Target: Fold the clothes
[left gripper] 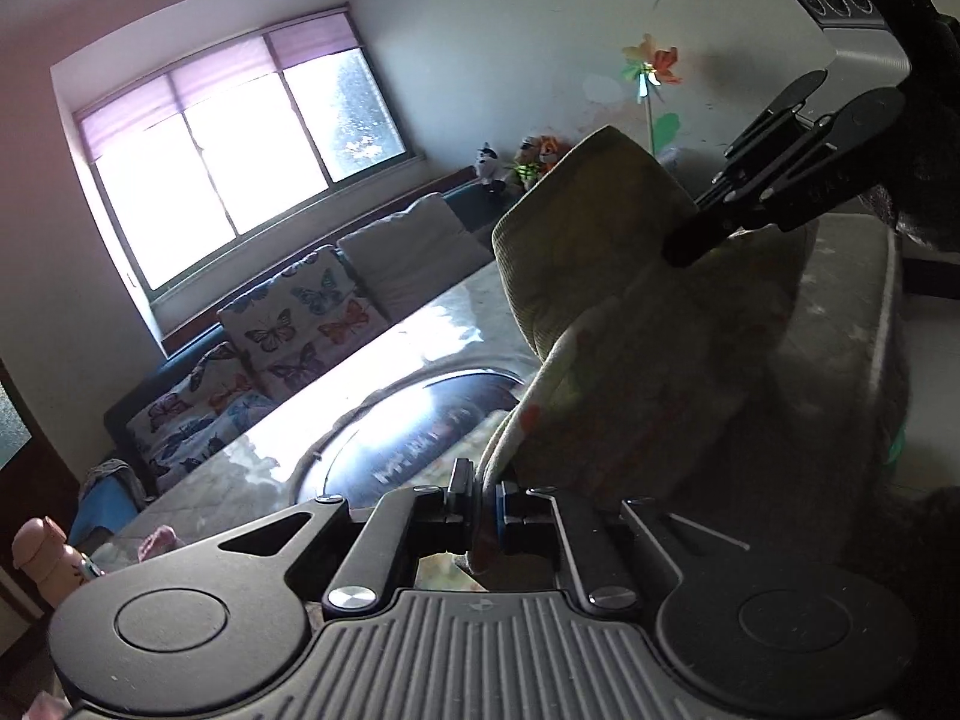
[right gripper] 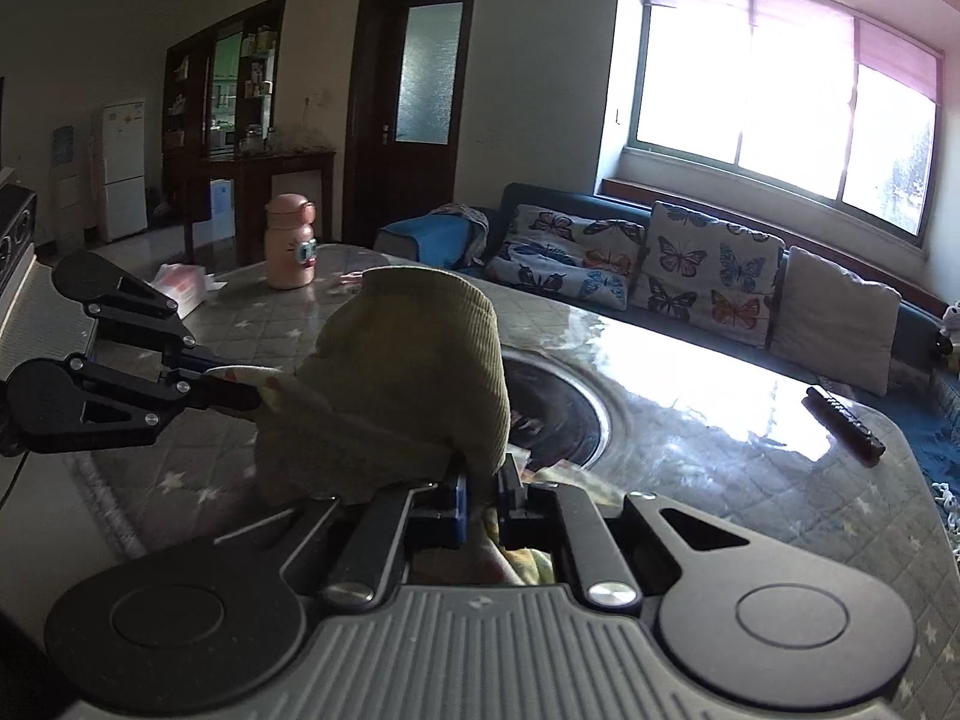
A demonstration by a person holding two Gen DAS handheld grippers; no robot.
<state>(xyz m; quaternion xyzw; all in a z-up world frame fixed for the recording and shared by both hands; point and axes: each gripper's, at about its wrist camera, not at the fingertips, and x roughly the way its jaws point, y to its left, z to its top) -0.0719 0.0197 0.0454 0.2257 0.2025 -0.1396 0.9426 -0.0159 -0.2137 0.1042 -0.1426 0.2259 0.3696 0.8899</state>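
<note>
The olive-green ribbed-cuff garment with a pale printed lining [right gripper: 414, 384] is hanging bunched above the glossy quilted grey table with star pattern [right gripper: 750, 480], lifted off its surface and held at two points. The right gripper [right gripper: 480, 501] is clamping a fold of the cloth between its closed jaws at the near edge. The left gripper [left gripper: 487, 507] is likewise pinching cloth, jaws shut on the fabric (its blue pad is showing against the cloth). A dark round inset [right gripper: 558, 414] is lying in the table just behind the garment. Farther left, a pink cartoon-face bottle [right gripper: 289, 243] is standing upright. A butterfly-print cushioned sofa [right gripper: 690, 264] is running along the far right, under the window.
</note>
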